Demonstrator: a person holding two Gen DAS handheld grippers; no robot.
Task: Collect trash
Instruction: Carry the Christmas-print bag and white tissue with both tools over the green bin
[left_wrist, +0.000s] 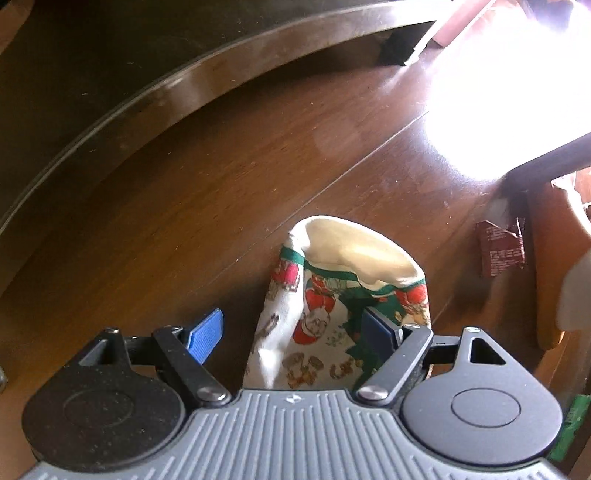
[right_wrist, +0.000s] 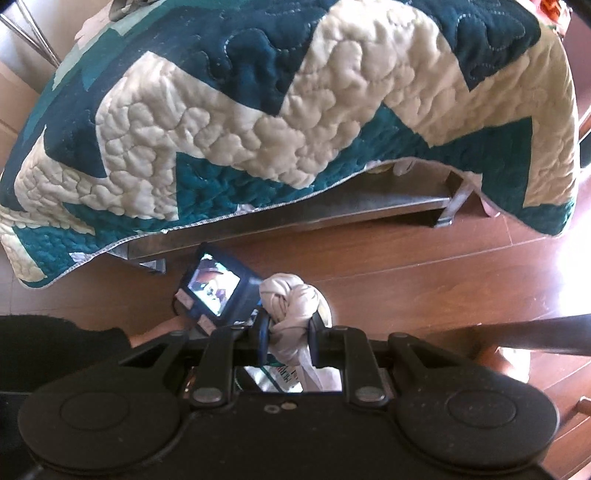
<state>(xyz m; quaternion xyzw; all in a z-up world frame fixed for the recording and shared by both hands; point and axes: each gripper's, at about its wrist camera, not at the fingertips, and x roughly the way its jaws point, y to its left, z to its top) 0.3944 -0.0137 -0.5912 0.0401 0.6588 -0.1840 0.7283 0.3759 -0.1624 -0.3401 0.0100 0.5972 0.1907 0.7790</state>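
Your left gripper (left_wrist: 291, 334) gapes wide around a Santa-print napkin (left_wrist: 332, 306); your right gripper (right_wrist: 287, 334) pinches a knotted plastic bag (right_wrist: 291, 302), its green lettering unreadable

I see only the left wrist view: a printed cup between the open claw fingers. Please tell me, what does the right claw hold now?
Observer: The right claw is shut on the knot of a white plastic bag.
Operator: Is any trash lying near it?
Observer: Yes, a dark blue packet with a picture on it lies on the wooden floor, just left of the knot.
Operator: And what stands behind that?
Observer: A teal and cream quilt hangs over a low frame.
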